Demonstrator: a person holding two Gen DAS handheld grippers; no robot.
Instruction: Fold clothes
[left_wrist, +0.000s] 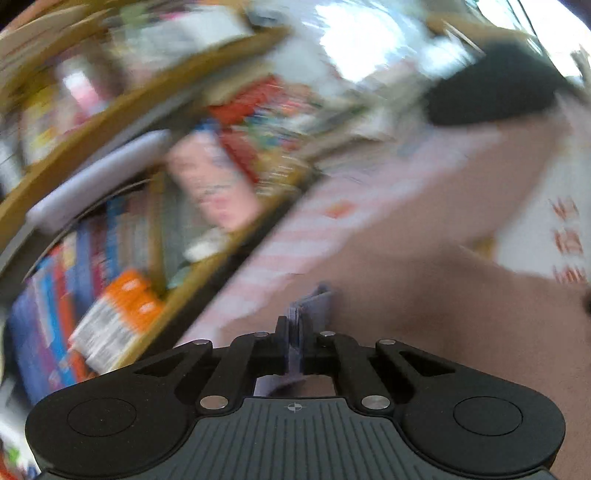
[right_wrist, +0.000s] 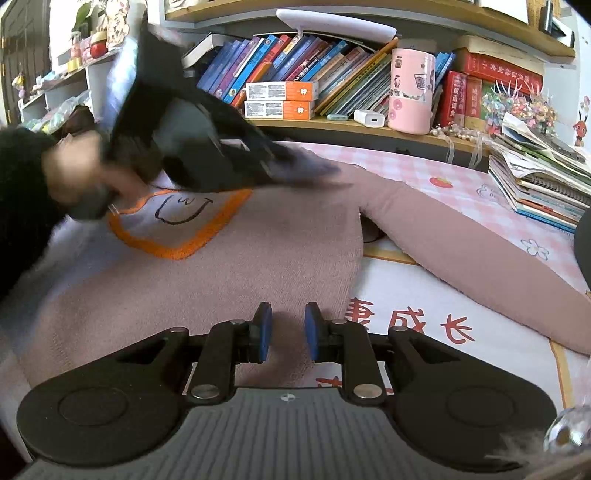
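One pink sweater (right_wrist: 229, 266) lies flat on the worktop (right_wrist: 417, 295), its one sleeve (right_wrist: 480, 243) pointing to 4 o'clock, the left hand-held gripper (left_wrist: 294, 341) pinching its cloth, the right hand-held gripper (right_wrist: 288, 332) spread apart above it.

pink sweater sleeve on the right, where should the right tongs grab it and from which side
Probably the sleeve at mid-length, from above across its width: it lies flat and stretched out diagonally over the mat, both long edges exposed. The right tongs are open, over the sweater body.
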